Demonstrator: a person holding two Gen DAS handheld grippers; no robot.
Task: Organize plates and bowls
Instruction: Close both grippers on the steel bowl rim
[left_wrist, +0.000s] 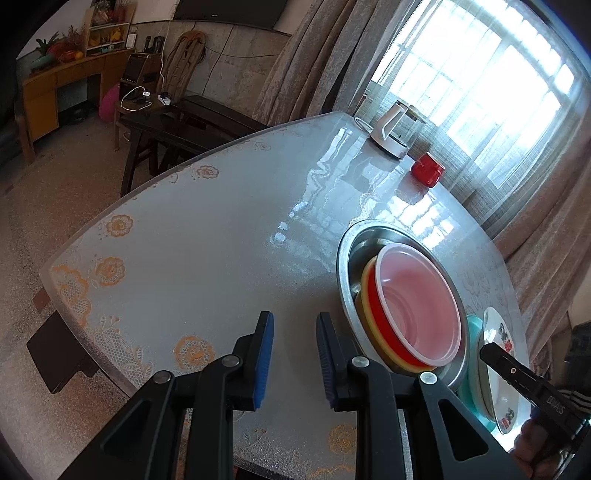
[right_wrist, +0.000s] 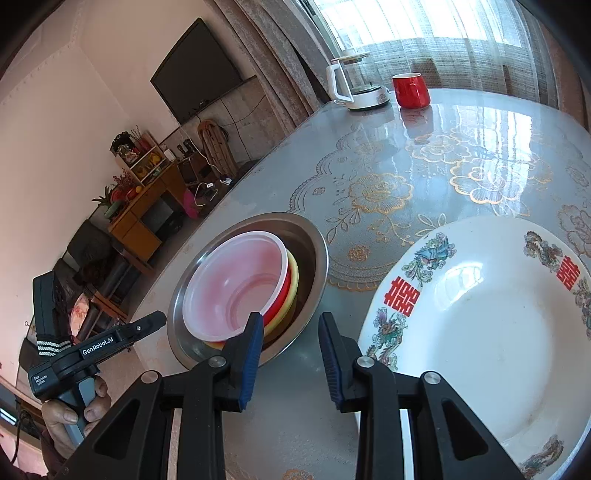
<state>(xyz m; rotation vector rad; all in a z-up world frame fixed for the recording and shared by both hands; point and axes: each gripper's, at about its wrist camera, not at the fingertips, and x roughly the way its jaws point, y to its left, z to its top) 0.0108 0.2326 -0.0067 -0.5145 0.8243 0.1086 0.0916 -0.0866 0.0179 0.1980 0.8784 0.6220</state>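
Three bowls sit nested inside the metal basin (right_wrist: 314, 251), at the middle left of the right wrist pic: a clear bowl (right_wrist: 236, 284) on top, then a red bowl (right_wrist: 282, 291), then a yellow bowl (right_wrist: 293, 284) under it. So the bowl part looks done, I think.

Plates are at the lower right of that pic. The white plate (right_wrist: 480, 332) with red signs and dragons lies on the table (right_wrist: 443, 147). In the left wrist pic, lower right, it seems to sit on a teal plate (left_wrist: 471, 328), just beside the basin. That pile looks stacked too, but I can't tell if more plates wait out of view.

The left gripper (left_wrist: 295, 325) has its fingers spread a bit w/ nothing between them, over bare table left of the basin. The right gripper (right_wrist: 291, 325) is also spread a bit & empty, between basin and white plate.

Not much looks left: maybe just tidy the 2 piles.
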